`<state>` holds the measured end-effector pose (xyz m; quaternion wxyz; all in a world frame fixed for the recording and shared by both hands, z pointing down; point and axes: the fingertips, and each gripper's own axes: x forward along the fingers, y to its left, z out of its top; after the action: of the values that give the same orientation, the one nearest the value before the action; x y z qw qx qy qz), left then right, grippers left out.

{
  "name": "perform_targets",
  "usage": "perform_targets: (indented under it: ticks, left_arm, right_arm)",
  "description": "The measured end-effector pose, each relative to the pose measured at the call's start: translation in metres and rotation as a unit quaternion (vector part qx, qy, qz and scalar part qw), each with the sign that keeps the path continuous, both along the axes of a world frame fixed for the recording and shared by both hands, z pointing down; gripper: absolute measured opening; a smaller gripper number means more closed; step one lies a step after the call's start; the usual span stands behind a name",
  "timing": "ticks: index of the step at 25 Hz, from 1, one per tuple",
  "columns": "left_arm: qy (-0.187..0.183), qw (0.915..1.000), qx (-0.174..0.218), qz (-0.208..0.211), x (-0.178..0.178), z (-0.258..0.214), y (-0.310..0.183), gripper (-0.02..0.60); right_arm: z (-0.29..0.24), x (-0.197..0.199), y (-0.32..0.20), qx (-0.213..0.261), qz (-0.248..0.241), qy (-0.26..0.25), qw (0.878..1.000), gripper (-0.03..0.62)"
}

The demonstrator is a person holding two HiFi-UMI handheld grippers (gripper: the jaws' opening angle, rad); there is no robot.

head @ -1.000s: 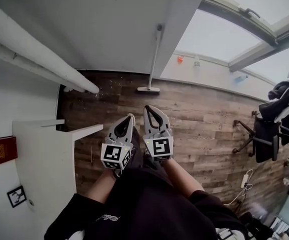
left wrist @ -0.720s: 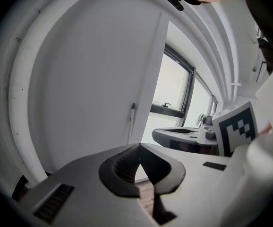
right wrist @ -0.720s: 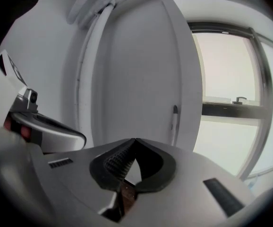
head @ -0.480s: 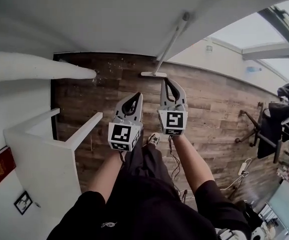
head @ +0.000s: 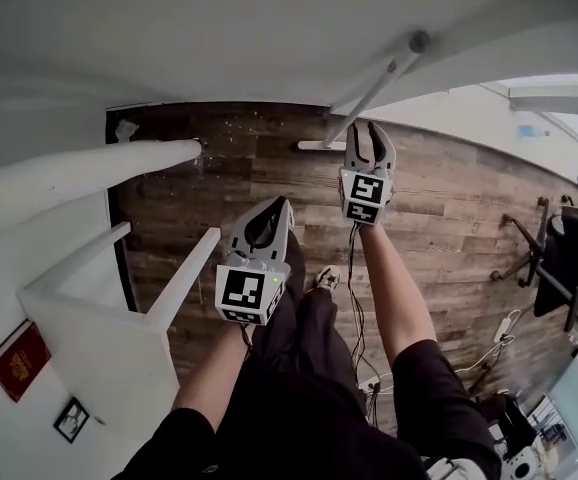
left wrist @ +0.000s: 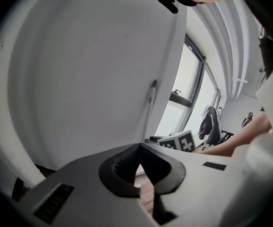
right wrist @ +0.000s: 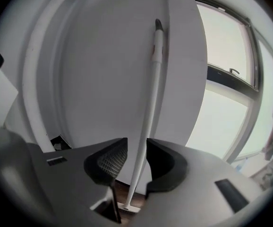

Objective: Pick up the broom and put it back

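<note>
The broom (head: 369, 93) is a slim, smooth white pole with a dark cap at its top and a flat, narrow white head. It stands with its head on the floor at the foot of a white wall (head: 219, 38) and its top leaning on the wall's outer corner. The long axis is close to upright. In the right gripper view the broom (right wrist: 148, 103) rises almost straight, tipping slightly right toward the cap. In the head view it slants from the head at lower left to the cap at upper right.

The right tool (head: 366, 128) is at the lower part of the pole, just beside the broom head. Its grey, ridged jaws are opening. In the right gripper view the pole shows in the gap of the right tool (right wrist: 136, 150), and neither pad presses on it.

The left tool (head: 269, 210) hangs lower and to the left, well apart from the broom. In the left gripper view the left tool (left wrist: 140, 146) has its tips pressed together with nothing between them.

The floor (head: 449, 208) is of dark, streaked wooden planks. A round white pipe (head: 69, 173) runs in from the left.
</note>
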<state>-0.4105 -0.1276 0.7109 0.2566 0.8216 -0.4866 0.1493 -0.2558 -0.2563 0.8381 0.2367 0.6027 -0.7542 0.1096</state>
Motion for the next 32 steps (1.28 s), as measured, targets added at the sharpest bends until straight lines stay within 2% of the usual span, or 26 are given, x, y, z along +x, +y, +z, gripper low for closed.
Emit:
perform_targets:
  ticks: [3, 8, 11, 14, 19, 25, 29, 32]
  left_arm:
    - [0.0, 0.9999, -0.012, 0.004, -0.004, 0.004, -0.001, 0.002]
    - [-0.002, 0.9992, -0.017, 0.035, 0.005, 0.006, 0.002, 0.002]
    - [-0.002, 0.9991, -0.017, 0.039, -0.001, 0.003, 0.005, 0.002]
    - [-0.008, 0.9996, -0.013, 0.026, -0.013, -0.002, 0.011, 0.002]
    - [-0.018, 0.9997, 0.002, 0.019, -0.016, -0.016, 0.027, 0.002]
    - [-0.019, 0.9992, 0.03, 0.017, -0.013, -0.054, 0.058, 0.002]
    - [-0.004, 0.9988, 0.047, 0.015, -0.003, -0.09, 0.088, 0.002]
    - [0.006, 0.9965, 0.082, 0.016, 0.01, -0.126, 0.1, 0.002]
  right_arm:
    - [0.021, 0.002, -0.018, -0.015, 0.018, 0.003, 1.0, 0.126]
    - [0.044, 0.005, -0.035, -0.027, 0.029, 0.012, 0.999, 0.133]
    - [0.048, 0.01, -0.045, -0.015, 0.043, 0.016, 0.999, 0.133]
    - [0.043, 0.005, -0.049, -0.002, 0.039, -0.013, 0.999, 0.101]
    - [0.02, -0.004, -0.014, 0.029, 0.021, -0.033, 0.999, 0.091]
    - [-0.058, -0.005, 0.034, 0.095, 0.01, -0.035, 0.995, 0.089]
    - [-0.142, -0.001, 0.073, 0.131, 0.001, -0.051, 0.99, 0.089]
    - [-0.209, -0.007, 0.105, 0.164, -0.036, -0.066, 0.984, 0.089]
